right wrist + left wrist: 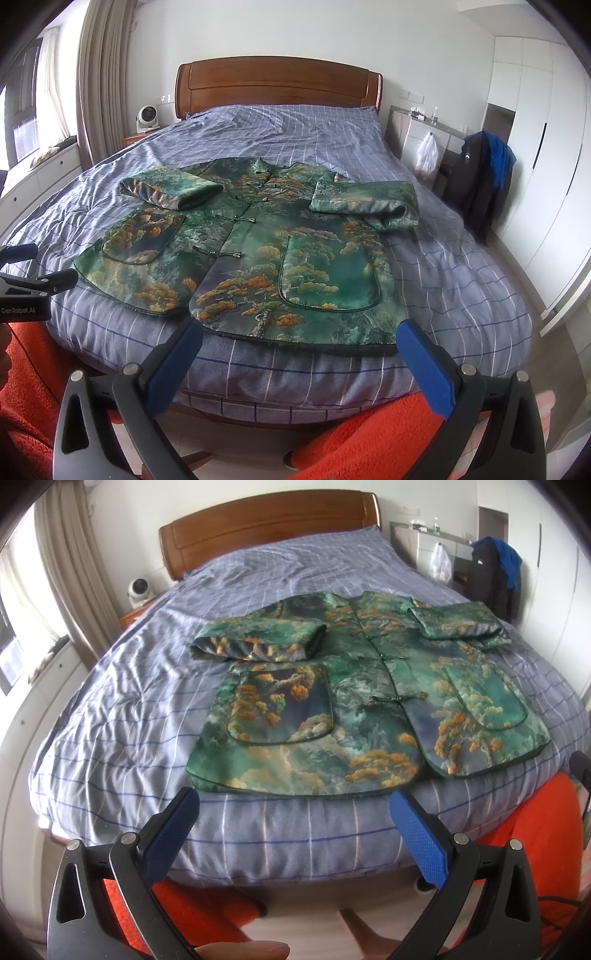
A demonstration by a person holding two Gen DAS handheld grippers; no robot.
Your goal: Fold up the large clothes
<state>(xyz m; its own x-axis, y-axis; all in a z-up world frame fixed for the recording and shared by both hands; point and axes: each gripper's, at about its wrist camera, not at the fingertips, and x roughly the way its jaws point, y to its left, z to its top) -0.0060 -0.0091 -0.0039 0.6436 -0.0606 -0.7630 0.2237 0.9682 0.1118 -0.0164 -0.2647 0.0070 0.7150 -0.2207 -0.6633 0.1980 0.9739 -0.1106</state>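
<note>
A green jacket point(354, 701) with orange tree print lies flat, front up, on the bed; it also shows in the right wrist view point(251, 254). Both sleeves are folded in over the chest: the left sleeve point(258, 642) and the right sleeve point(458, 622). My left gripper point(293, 801) is open and empty, just short of the jacket's hem at the left half. My right gripper point(299, 336) is open and empty, at the hem of the right half. The left gripper also shows at the left edge of the right wrist view point(37, 284).
The bed point(118, 709) has a blue checked cover and a wooden headboard point(277, 88). A small white fan point(147, 118) stands on the nightstand. A chair with dark and blue clothes point(480, 177) stands at the right. Orange fleece point(369, 435) is below the grippers.
</note>
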